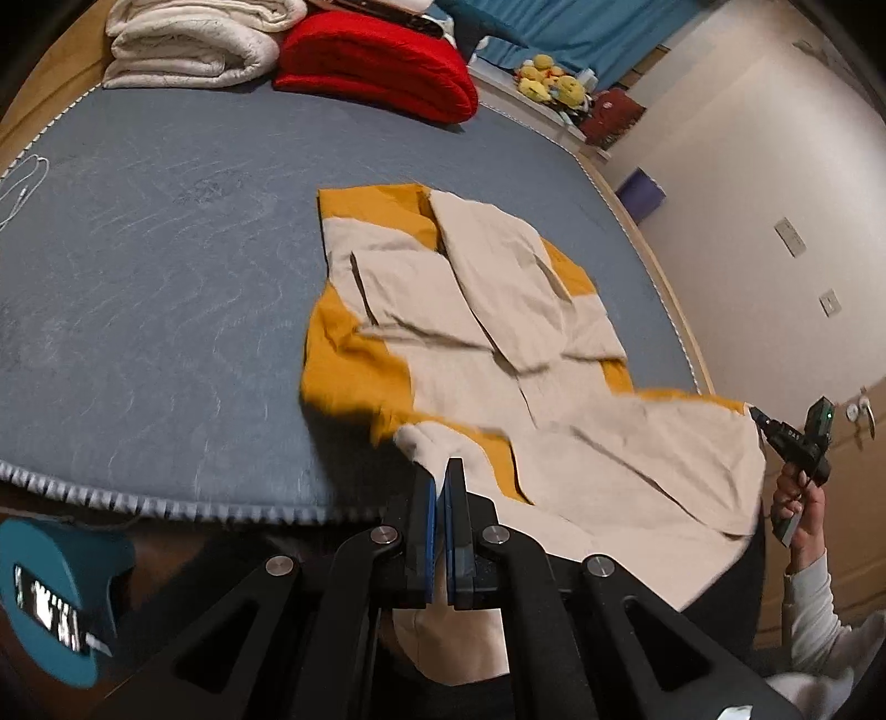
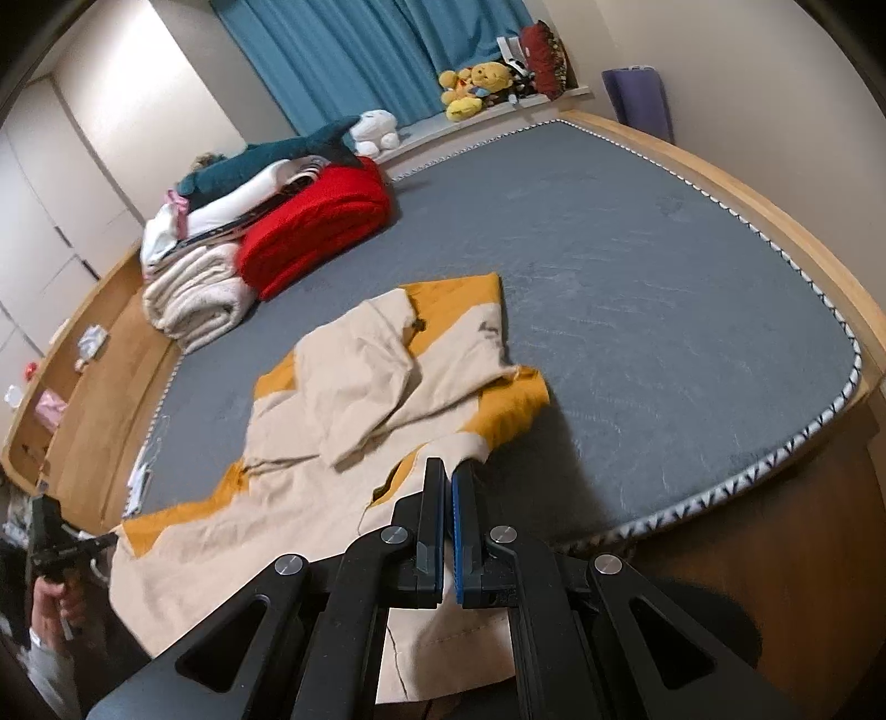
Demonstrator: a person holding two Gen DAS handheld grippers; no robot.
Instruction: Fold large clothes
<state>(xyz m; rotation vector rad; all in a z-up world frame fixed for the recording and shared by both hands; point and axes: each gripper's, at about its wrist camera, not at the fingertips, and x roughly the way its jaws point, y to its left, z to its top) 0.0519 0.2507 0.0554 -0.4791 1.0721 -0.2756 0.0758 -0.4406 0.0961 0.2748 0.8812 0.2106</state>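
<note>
A large cream and mustard-yellow garment (image 1: pixel 498 332) lies on the grey bed (image 1: pixel 166 277), its sleeves folded over its middle. Its near end hangs over the bed's front edge, stretched between my two grippers. My left gripper (image 1: pixel 441 471) is shut on one near corner of the garment. My right gripper (image 2: pixel 448 471) is shut on the other near corner of the garment (image 2: pixel 354 399). The right gripper also shows at the right of the left wrist view (image 1: pixel 756 412). The left gripper shows at the left of the right wrist view (image 2: pixel 113 536).
A folded red blanket (image 1: pixel 376 61) and folded cream blankets (image 1: pixel 188 50) lie at the bed's far end. Plush toys (image 2: pixel 476 83) sit on a ledge under blue curtains (image 2: pixel 360 55). A wooden frame (image 2: pixel 775 210) rims the bed. A white cable (image 1: pixel 22 188) lies at the bed's left edge.
</note>
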